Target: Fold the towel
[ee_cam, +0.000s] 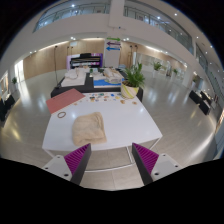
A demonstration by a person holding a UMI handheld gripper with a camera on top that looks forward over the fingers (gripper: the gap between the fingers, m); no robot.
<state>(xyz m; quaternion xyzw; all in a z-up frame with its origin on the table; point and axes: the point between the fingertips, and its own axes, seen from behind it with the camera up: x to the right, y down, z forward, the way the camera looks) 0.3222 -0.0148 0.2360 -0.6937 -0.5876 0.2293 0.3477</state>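
The tool (pixel 108 160) sits back from the near edge of the white surface (pixel 135 125), fingers spread wide and holding nothing; the pink pads (pixel 77 156) face each other across an empty gap. It is raised above and short of the surface, touching nothing.

The towel (pixel 89 127) — pale beige — lies on the surface well ahead of the fingers, left of the centreline. It reads as a compact, roughly rectangular bundle rather than a spread sheet, with a rumpled top and uneven edges. Judgement: at least one fold looks to be in place, but the layer count cannot be read from this view.

Progress estimate: late in the task, or possibly complete. If a further fold or a tidy of the edges is wanted, the tool would have to approach and take a corner; nothing in view shows that started.

Other items: a small ring-like object (pixel 62 114) on the surface left of the towel; a potted plant (pixel 131 78) at the far edge; a reddish sheet (pixel 64 99) on an adjoining table beyond.
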